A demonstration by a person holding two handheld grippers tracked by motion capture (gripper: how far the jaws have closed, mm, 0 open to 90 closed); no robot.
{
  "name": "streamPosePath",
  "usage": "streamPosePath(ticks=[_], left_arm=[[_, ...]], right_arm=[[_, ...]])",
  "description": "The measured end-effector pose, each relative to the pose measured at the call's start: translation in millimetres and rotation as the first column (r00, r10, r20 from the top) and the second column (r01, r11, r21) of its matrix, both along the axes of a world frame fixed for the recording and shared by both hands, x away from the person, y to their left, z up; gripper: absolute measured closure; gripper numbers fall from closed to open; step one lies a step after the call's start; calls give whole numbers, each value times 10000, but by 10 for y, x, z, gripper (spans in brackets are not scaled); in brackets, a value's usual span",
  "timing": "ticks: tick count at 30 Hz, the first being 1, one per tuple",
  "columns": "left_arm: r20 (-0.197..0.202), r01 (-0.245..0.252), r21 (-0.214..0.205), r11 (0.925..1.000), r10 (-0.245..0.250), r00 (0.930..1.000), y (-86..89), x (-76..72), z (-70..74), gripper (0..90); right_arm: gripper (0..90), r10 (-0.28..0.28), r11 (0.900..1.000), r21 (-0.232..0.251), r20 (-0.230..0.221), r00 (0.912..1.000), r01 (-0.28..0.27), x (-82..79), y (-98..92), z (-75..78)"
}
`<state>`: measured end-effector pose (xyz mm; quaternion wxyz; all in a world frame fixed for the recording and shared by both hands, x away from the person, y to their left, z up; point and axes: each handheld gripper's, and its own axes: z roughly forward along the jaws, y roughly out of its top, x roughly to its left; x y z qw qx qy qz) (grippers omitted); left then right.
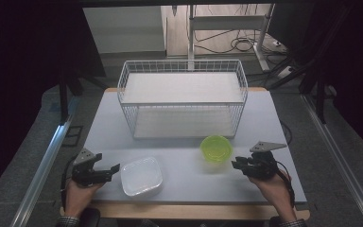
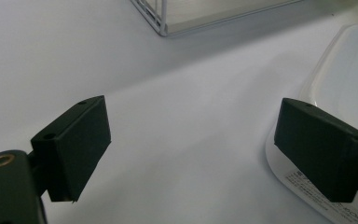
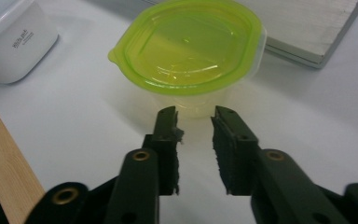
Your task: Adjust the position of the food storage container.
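While right tool nearly closed, green tub just ahead.

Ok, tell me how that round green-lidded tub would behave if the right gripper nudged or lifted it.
The round tub looks like thin translucent plastic with nothing visible inside, so it is probably light and would slide on the smooth table. Its walls may flex under a squeeze. Low and wide, it seems unlikely to tip.
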<state>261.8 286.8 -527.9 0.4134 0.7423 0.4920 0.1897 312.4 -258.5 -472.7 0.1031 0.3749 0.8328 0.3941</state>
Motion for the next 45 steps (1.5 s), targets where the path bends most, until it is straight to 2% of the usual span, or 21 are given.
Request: streamPosePath(ticks=[6, 8, 16, 21, 22, 23, 30, 31, 36, 38, 41, 45], left_arm=[[92, 22, 120, 9999, -23, 10000, -16, -4, 0, 97], [96, 19, 122, 9999, -20, 10000, -16, -4, -1, 95], [145, -56, 252, 9997, 52, 9999, -19, -5, -4, 91], [256, -62, 387, 9992, 52, 9997, -17, -9, -6, 87], [256, -62, 387, 9992, 52, 9997, -17, -9, -6, 87], [268, -67, 427, 9991, 55, 9996, -19, -8, -8, 86], [262, -79, 469, 9989, 66, 9996, -16, -6, -11, 85], [262, -93, 489, 9988, 80, 9996, -16, -6, -11, 85], [248, -76, 486, 9988, 64, 9997, -13, -5, -13, 85], [247, -64, 482, 9988, 52, 9997, -14, -5, -14, 85], [247, -46, 482, 9988, 34, 9997, -16, -5, -14, 85], [253, -35, 466, 9989, 23, 9997, -17, -6, -13, 85]], right_arm=[[894, 21, 10000, 87, -38, 10000, -21, 40, 88, 130], [897, 64, 9999, 119, -6, 10000, -64, 55, 112, 161], [897, 774, 9970, 35, 328, 9965, -775, 211, 498, 248], [898, 1299, 9914, -199, 440, 9905, -1292, 297, 764, 218], [898, 1299, 9914, -199, 440, 9905, -1292, 297, 764, 218], [898, 1490, 9886, -293, 415, 9880, -1478, 329, 873, 190], [897, 2005, 9784, -599, 374, 9790, -1981, 379, 1108, 103], [896, 2121, 9747, -785, 301, 9768, -2092, 400, 1181, 63], [896, 2105, 9697, -1317, 227, 9773, -2058, 457, 1257, -27], [897, 2047, 9720, -1220, 200, 9786, -2008, 476, 1243, -42], [896, 1863, 9731, -1442, 318, 9820, -1799, 493, 1209, -54], [896, 1462, 9812, -1330, 368, 9886, -1402, 539, 1112, -72]])
